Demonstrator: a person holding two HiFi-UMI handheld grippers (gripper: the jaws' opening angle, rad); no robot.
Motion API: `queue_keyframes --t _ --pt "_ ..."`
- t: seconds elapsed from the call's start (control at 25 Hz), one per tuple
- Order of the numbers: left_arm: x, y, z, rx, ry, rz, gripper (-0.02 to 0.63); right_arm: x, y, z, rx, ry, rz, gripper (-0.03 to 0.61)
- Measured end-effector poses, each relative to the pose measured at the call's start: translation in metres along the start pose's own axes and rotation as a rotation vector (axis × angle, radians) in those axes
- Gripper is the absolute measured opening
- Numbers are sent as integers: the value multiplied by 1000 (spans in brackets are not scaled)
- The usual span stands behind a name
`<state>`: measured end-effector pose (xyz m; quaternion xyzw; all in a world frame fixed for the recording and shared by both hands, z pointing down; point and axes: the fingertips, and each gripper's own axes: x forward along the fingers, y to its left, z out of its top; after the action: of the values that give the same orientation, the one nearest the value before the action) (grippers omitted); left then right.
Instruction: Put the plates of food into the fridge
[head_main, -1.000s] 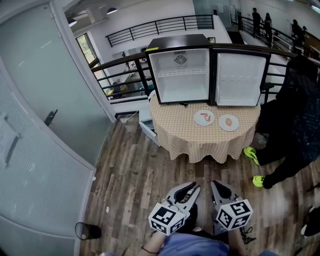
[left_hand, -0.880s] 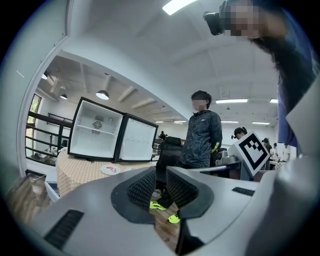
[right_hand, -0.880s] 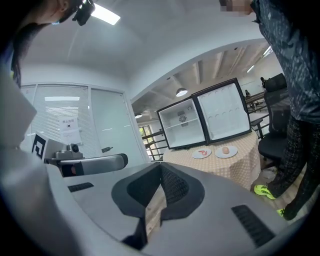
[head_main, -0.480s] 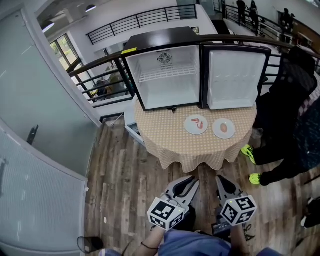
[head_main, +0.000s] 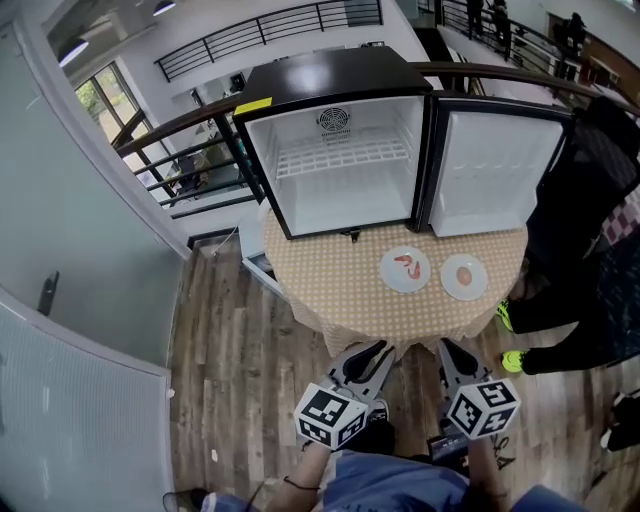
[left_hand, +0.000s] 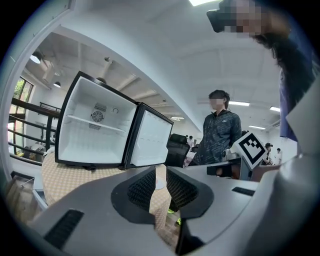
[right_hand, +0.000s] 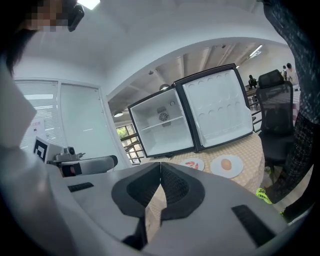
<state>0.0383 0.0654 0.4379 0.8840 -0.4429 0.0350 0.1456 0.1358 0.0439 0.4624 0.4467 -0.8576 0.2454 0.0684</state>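
Two white plates sit on the round table's checked cloth (head_main: 330, 280): one with pink food (head_main: 406, 269) (right_hand: 193, 164), one with a brown egg-like piece (head_main: 464, 277) (right_hand: 226, 165). Behind them stands the small black fridge (head_main: 340, 150) (left_hand: 95, 127) (right_hand: 162, 127), its white inside bare apart from a wire shelf, its door (head_main: 495, 165) swung wide to the right. My left gripper (head_main: 372, 352) (left_hand: 161, 172) and right gripper (head_main: 451, 349) (right_hand: 160, 165) hang side by side at the table's near edge. Both are shut and hold nothing, and both are short of the plates.
A person in dark clothes (head_main: 580, 230) with neon-yellow shoes (head_main: 515, 360) stands at the table's right side. Another person (left_hand: 220, 130) shows in the left gripper view. A black railing (head_main: 200, 130) runs behind the fridge, a glass wall (head_main: 70, 250) lines the left, and wood floor (head_main: 230, 350) lies between.
Both grippers have come forward from the open floor to the table's near edge. The fridge and plates now look larger and nearer. The jaws stayed shut.
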Motion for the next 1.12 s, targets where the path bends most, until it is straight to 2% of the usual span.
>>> queue_keyframes --t 0.2,0.4,0.64,0.96,1.12 --pt "12 31 1 -18 10 -11 60 19 -8 9 -7 9 -46 17" --pt "25 40 -10 -50 40 -36 60 17 -28 10 5 23 -112 17" --pt "37 48 -16 -66 50 -23 60 9 -61 8 78 16 -173 17" --pt "71 80 -42 -101 133 16 61 23 -119 0 193 33 -195 17" --pt "99 92 -69 -126 207 -23 126 46 -155 -10 242 85 -186 17"
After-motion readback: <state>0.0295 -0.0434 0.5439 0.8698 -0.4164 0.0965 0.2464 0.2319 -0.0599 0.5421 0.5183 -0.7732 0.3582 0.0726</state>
